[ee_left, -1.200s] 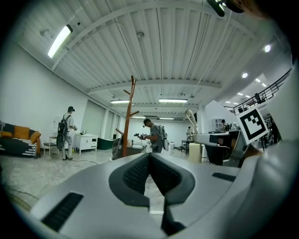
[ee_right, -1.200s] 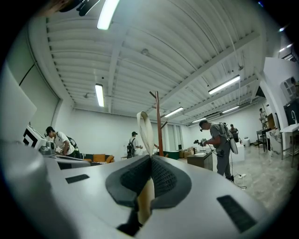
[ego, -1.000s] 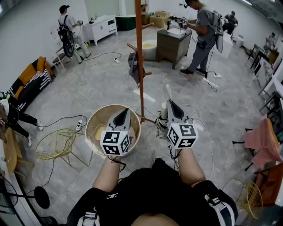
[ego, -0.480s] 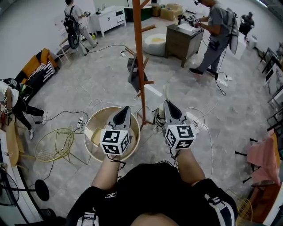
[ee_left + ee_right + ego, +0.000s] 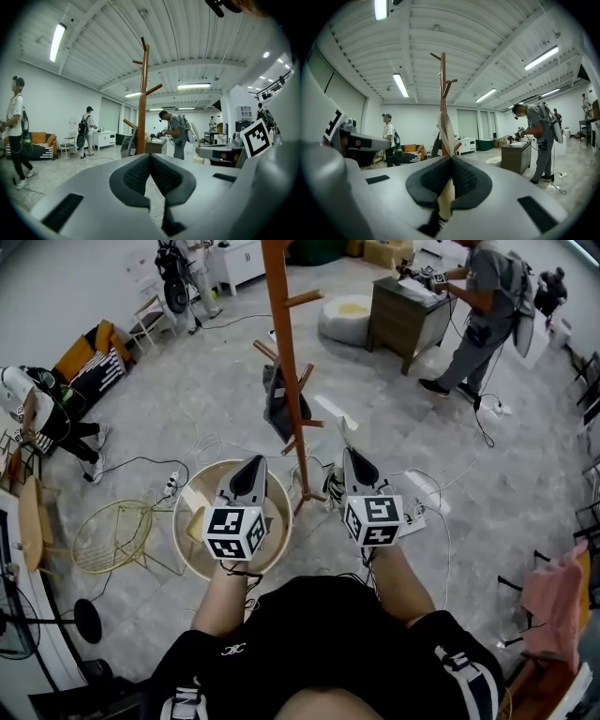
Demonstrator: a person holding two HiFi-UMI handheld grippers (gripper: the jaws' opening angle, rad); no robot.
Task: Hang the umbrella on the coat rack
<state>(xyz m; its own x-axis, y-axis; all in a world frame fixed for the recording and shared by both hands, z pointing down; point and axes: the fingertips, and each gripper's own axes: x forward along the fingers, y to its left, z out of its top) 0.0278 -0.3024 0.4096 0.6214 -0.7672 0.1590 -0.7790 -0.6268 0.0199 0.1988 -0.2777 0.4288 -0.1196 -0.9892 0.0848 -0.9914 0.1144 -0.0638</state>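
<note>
Right gripper [image 5: 451, 158] fingers clenched on a pale folded umbrella [image 5: 446, 127]; the fabric is pinched at the tips and runs on up and forward past them, so its long axis follows the fingers' own line; which end of it is gripped is unclear.

Left gripper [image 5: 150, 157] fingers pressed together with nothing between them; it hangs beside the right one, over a round pale tub [image 5: 187, 532] on the floor.

Coat rack [image 5: 284, 343] stands straight ahead of the right fingers; in the right gripper view the pole sits right behind the umbrella, near but apart, and about parallel to it. In the head view the pole lies ahead, between the two grippers, a touch left of the right one.

Short pegs [image 5: 302, 299] angle up off the pole; a dark item [image 5: 277, 405] already hangs on a lower one. Umbrella not yet on the rack; likely next step is carrying it forward and slightly left to a free peg; right hand has it, left looks idle.
</note>
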